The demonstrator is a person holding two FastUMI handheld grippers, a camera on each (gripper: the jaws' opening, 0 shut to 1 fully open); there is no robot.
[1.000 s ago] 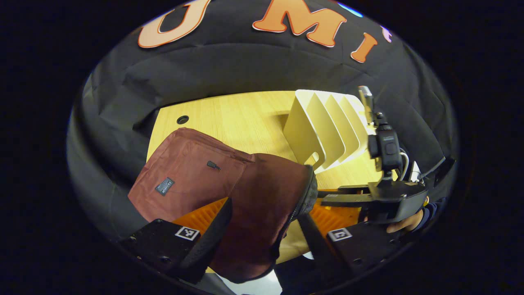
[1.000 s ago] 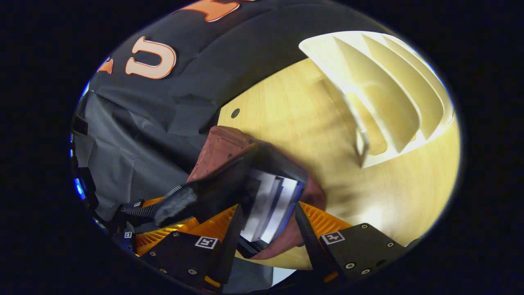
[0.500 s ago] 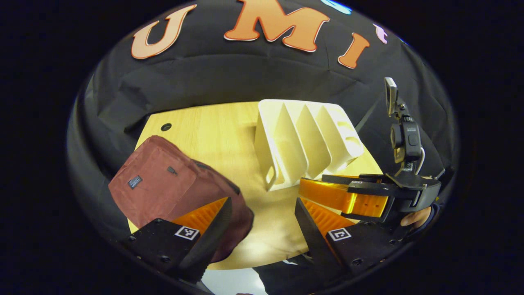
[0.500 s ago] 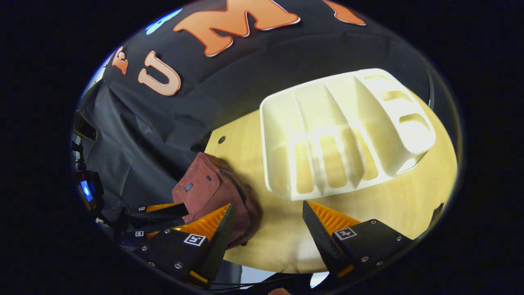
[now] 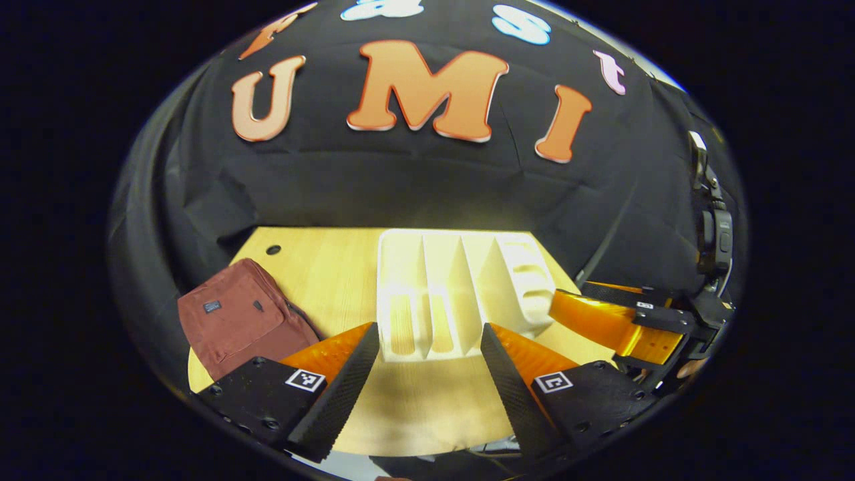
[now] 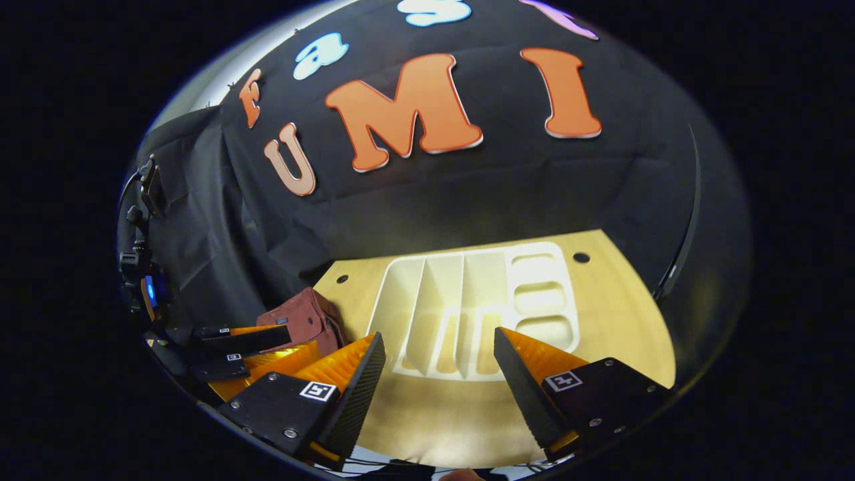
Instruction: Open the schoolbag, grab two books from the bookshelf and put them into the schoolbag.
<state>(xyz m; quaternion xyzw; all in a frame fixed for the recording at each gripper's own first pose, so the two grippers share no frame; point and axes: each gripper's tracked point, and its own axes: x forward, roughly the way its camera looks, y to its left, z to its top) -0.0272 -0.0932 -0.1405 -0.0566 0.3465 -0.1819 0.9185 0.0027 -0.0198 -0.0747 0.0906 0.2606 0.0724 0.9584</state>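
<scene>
Nearby, both the left gripper (image 5: 427,361) and right gripper (image 6: 437,367) hang spread and empty before the white bookshelf (image 5: 454,294) on the wooden table (image 5: 334,267), the maroon schoolbag (image 5: 237,321) lying beside it.

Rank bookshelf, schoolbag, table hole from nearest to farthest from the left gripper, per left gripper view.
From the left gripper:
1. Bookshelf, dead ahead, its front edge between the jaws.
2. Schoolbag, ahead to the left.
3. Table hole, far left corner, behind the schoolbag.
</scene>
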